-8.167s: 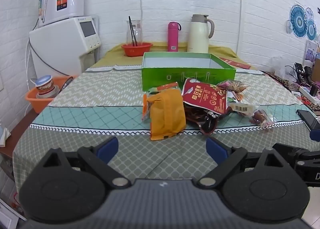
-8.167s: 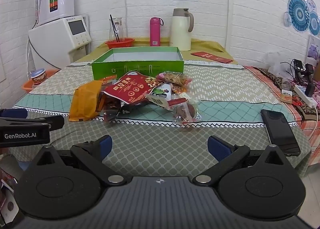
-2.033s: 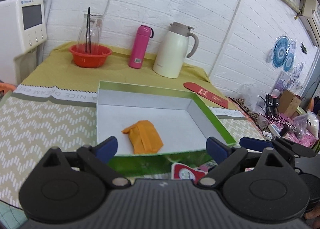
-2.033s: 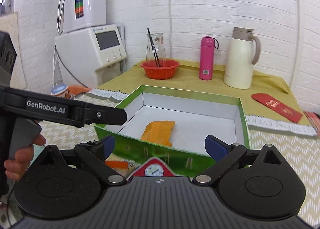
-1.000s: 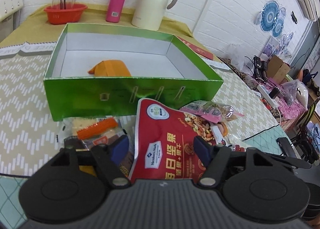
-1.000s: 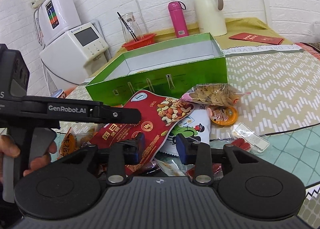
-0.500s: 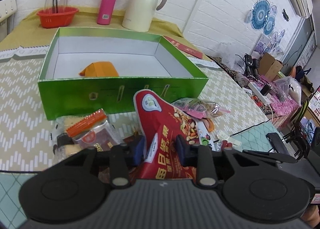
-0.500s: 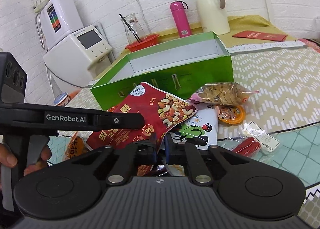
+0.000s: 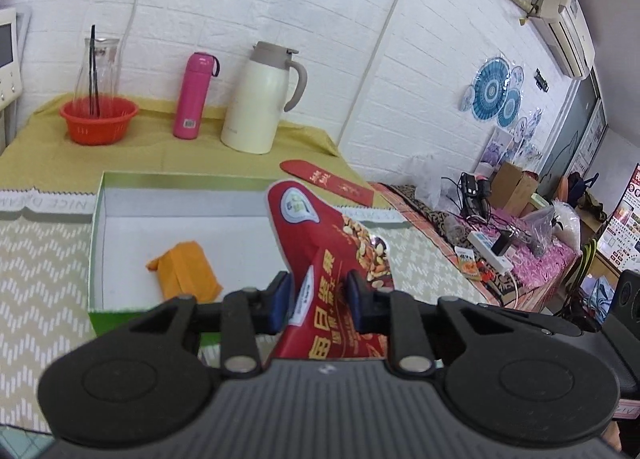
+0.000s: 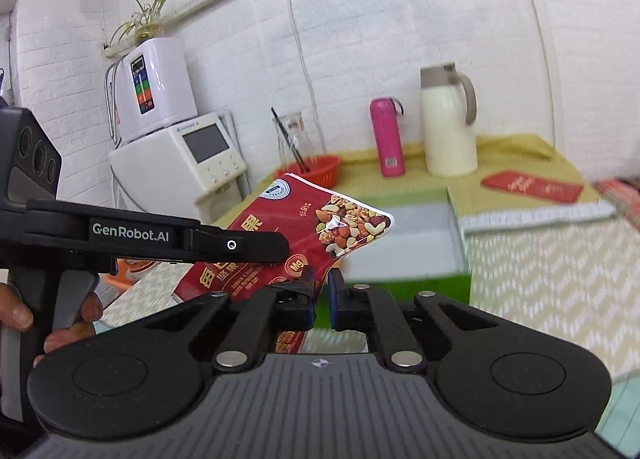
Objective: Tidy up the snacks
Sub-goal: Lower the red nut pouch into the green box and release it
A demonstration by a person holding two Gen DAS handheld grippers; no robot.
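A glossy red nut-mix pouch (image 9: 320,255) with white lettering shows at centre. Behind it, a green cardboard box (image 9: 96,243) with a white interior holds an orange packet (image 9: 186,273). The tablecloth (image 9: 36,259) at left is beige-and-white chevron.

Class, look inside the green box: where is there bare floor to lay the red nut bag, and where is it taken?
The green box has bare white floor along the back wall and right of the orange packet. The front-left is taken by that packet. The red nut bag hides part of the right side.

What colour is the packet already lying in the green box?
Orange packet, on the box's white floor; clearest in the left wrist view.
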